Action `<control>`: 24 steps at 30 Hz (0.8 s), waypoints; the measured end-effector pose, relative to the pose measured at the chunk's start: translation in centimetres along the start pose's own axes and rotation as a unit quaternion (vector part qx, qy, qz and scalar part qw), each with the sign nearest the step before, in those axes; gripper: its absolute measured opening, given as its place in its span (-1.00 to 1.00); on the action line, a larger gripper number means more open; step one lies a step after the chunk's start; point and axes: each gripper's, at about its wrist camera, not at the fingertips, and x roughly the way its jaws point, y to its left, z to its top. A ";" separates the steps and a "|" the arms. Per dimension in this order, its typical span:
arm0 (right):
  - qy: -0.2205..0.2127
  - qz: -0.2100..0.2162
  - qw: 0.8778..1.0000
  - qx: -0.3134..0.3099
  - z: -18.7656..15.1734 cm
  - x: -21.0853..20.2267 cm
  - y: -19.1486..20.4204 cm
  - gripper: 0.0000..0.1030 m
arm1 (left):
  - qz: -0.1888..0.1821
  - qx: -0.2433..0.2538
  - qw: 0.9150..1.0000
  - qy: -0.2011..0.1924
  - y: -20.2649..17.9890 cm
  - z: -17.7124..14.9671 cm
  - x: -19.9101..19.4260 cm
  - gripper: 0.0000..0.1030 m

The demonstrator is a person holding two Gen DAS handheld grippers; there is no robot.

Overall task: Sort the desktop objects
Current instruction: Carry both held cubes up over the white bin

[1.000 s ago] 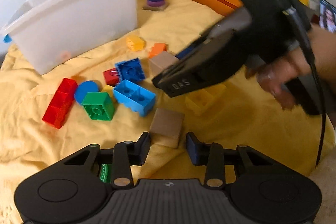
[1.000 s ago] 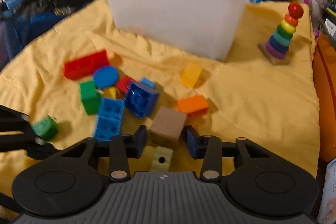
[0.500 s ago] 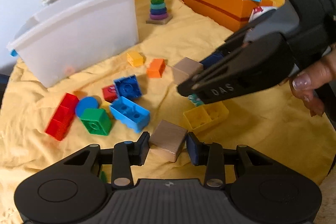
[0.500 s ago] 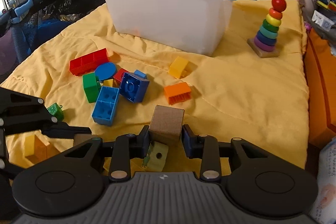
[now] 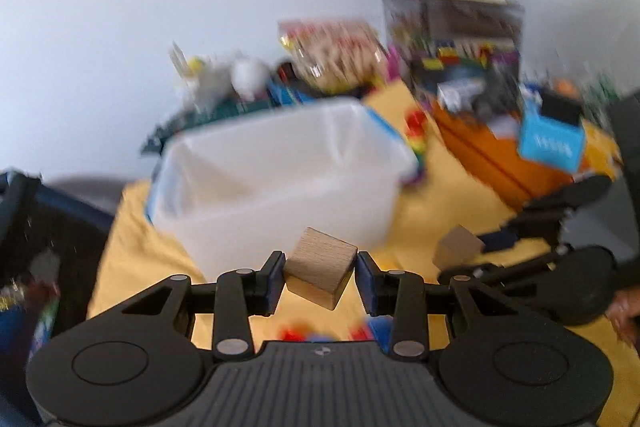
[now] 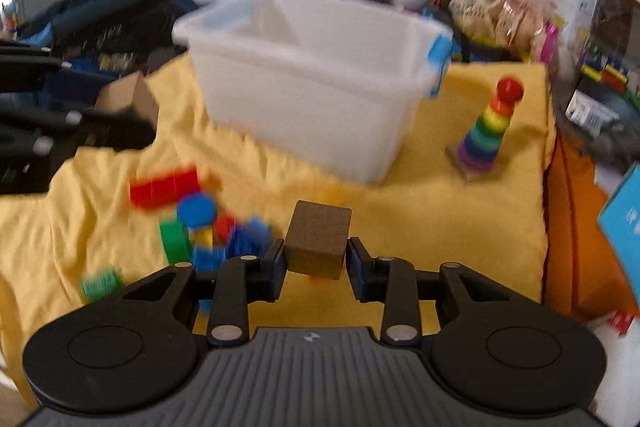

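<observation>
Carry step: left gripper (image 5: pixel 320 277) and right gripper (image 6: pixel 315 269) each clamp a wooden cube (image 5: pixel 321 273) near the white bin (image 6: pixel 320 83). Next: release both above it.

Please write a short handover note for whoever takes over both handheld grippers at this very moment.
Left gripper: jaws shut on a light wooden cube, held tilted in the air in front of the white bin.
Right gripper: jaws shut on a darker wooden cube, also clear of the yellow cloth.
Done: both cubes are picked up. The bin looks empty as far as its inside shows.
Left: drop both cubes into the bin, then sort the coloured plastic blocks heaped on the cloth left of centre. The ring stacker stands upright to the right of the bin.
</observation>
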 end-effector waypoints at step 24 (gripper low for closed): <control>-0.024 -0.041 0.996 0.069 13.3 8.6 -3.1 -0.25 | 0.014 -0.026 0.998 0.057 7.7 6.1 14.4 -0.08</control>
